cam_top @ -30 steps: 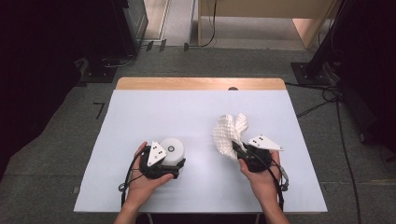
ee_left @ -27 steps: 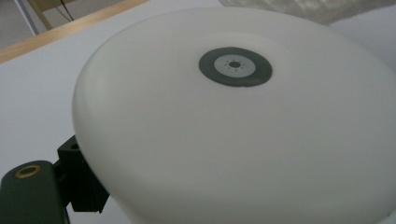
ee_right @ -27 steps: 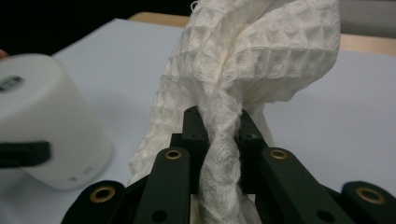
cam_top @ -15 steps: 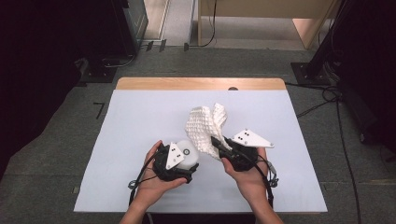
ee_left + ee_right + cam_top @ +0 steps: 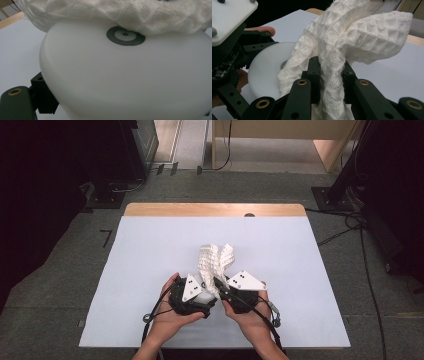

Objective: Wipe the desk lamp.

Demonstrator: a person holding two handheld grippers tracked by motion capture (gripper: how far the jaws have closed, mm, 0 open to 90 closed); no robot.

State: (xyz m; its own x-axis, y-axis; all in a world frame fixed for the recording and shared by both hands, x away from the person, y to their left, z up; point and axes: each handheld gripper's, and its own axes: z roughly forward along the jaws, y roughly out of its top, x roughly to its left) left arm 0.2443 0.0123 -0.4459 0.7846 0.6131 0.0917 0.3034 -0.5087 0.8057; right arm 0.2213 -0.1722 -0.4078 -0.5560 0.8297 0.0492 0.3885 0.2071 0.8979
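My left gripper (image 5: 204, 296) is shut on the rim of a round white plate (image 5: 125, 82) that has a grey ring mark at its centre. A white waffle-weave cloth (image 5: 215, 259) is bunched between the pads of my right gripper (image 5: 332, 68), which is shut on it, and its loose ends stand up above the jaws. In the right gripper view the cloth (image 5: 352, 37) hangs against the face of the plate (image 5: 264, 72). In the left gripper view the cloth (image 5: 120, 12) lies across the plate's upper edge, beside the ring mark. Both hands are close together near the table's front middle.
The table has a pale sheet (image 5: 150, 250) over it, with a wooden strip (image 5: 215, 210) bare along the far edge. Cables (image 5: 345, 227) trail over the floor at the right. Dark equipment (image 5: 115, 175) stands past the far left corner.
The two hands have come together: the right gripper carried the cloth leftward, the left gripper brought the plate rightward. The cloth now rests against the plate.
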